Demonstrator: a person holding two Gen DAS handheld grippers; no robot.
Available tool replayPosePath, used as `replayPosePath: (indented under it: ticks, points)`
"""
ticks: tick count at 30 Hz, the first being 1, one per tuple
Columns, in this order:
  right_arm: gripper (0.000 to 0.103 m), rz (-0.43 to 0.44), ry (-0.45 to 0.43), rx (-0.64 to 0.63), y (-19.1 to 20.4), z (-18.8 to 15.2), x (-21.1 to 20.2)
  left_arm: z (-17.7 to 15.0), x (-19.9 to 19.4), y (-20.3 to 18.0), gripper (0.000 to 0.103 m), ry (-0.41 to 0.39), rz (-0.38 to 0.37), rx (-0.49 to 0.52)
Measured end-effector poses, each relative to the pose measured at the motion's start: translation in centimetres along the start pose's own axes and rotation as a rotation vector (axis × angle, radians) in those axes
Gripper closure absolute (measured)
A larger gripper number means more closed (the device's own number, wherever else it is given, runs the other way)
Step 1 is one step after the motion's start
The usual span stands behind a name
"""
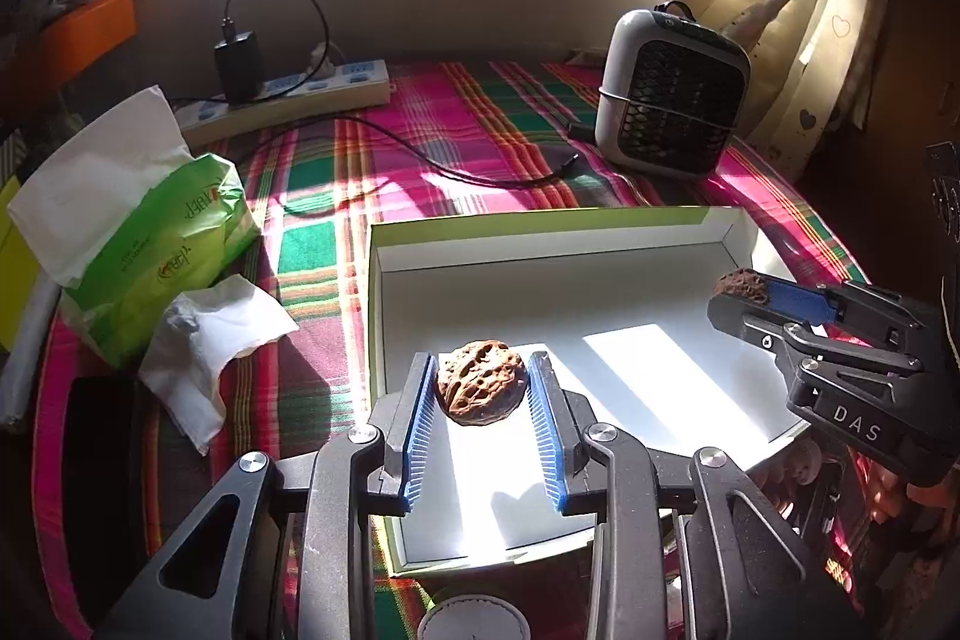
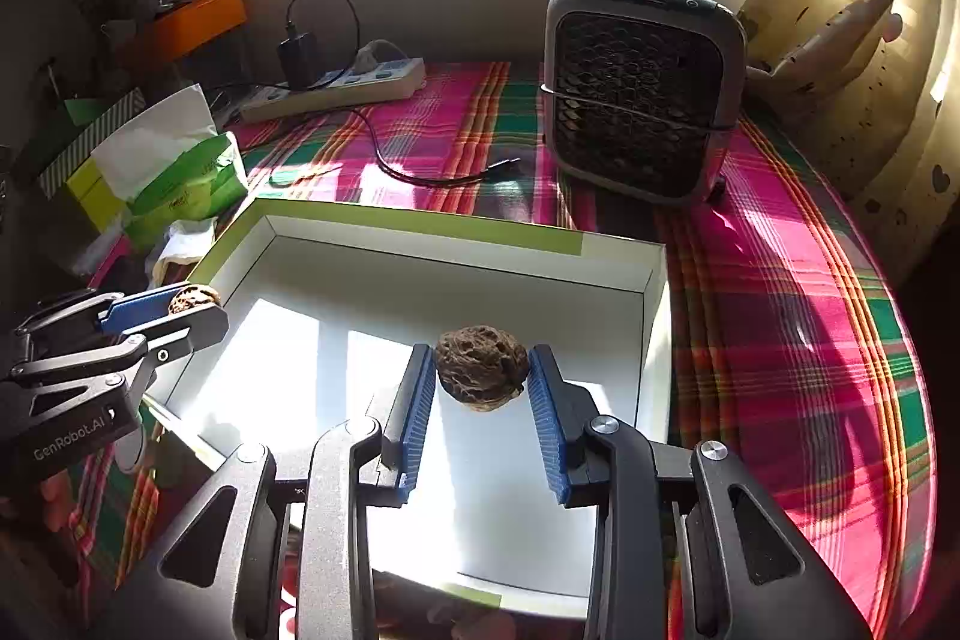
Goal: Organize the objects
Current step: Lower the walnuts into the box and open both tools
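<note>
We hold one walnut [image 1: 482,381] clamped in our left gripper [image 1: 482,388] and a second walnut [image 2: 482,367] in our right gripper [image 2: 482,376], both at frame centre above the white tray [image 1: 540,250]. Next, we judge: lower, then release.

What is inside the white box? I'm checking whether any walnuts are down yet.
Only bare white floor shows inside the white box. Each walnut is held above it; the floor beneath them is hidden.
</note>
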State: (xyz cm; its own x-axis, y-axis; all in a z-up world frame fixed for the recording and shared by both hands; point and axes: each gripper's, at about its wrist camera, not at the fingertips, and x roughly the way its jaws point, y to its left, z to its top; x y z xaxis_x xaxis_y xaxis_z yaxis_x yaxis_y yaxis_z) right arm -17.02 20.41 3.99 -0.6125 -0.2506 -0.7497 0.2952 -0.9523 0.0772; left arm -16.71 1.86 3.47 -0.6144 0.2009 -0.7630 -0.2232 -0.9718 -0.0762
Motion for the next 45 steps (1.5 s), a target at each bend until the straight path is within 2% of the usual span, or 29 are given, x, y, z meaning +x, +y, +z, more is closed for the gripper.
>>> replayPosePath:
  ticks: [17, 45]
  points:
    - [0.07, -0.02, 0.044, -0.013, -0.8, 1.4, 2.6, 1.6, 3.2, -0.1, 0.075, 0.049, 0.01, -0.002]
    - [0.07, -0.07, 0.067, -0.024, -0.7, 1.6, 3.7, 1.8, 4.2, -0.5, 0.074, 0.07, 0.013, 0.005]
